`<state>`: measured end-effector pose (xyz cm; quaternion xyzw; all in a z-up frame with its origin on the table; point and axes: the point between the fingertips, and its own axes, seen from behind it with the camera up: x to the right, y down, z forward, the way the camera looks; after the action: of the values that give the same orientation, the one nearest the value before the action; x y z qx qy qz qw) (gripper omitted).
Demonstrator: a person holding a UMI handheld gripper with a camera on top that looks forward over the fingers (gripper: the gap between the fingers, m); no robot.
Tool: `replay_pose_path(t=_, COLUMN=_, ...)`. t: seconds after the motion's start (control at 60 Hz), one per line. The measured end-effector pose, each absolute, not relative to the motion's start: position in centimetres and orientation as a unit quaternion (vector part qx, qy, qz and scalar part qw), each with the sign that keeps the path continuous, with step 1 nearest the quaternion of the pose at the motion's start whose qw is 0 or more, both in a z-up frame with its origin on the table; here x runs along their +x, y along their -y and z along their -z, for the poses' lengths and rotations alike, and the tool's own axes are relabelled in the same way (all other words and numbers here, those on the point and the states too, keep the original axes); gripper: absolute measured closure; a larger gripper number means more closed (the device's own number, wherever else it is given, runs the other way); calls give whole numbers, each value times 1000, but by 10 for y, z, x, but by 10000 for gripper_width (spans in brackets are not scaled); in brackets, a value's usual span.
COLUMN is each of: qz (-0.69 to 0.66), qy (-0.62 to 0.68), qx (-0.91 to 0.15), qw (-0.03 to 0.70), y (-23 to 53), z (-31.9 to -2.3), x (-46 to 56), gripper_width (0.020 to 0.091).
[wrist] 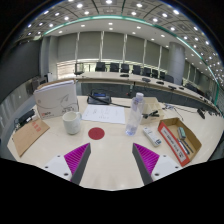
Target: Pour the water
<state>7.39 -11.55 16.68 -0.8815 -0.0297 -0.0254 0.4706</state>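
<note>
A clear water bottle is seen at the middle right of the frame, a white cup at the middle left. Their contents cannot be made out. The gripper fingers are held apart, nothing between them

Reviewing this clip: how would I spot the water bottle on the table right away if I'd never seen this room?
Find the pale table ahead of the open tool. Right of the red disc stands the water bottle, upright. It is the only tall clear item; the cup to the left is short and white.
</note>
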Motion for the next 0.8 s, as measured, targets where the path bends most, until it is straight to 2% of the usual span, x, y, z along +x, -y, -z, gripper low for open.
replay_pose_path(t=0.233, qz=5, qy=28, qx=-861, qw=509, y=1, z=-137, x=151, gripper_width=240)
replay_pose_path(t=0.483, qz=7, qy=30, qx=-843, qw=536, y=-106, z=-101, x=184, gripper_width=242)
replay_pose_path(t=0.583, qz=7, qy=22, qx=-842, qw=538, y=-126, z=-87, x=184, gripper_width=252)
replay_pose_path(t=0.633, qz=4, qy=15, qx=-843, qw=538, y=-138, z=-80, x=185, gripper_width=303)
replay_pose_path(t=0.783, qz=13, qy=16, qx=-833, qw=553, y=-154, z=-77, x=185, gripper_width=576)
replay_pose_path(t=0.8, qz=15, qy=16, qx=-832, qw=555, y=-154, z=-77, x=185, gripper_width=577)
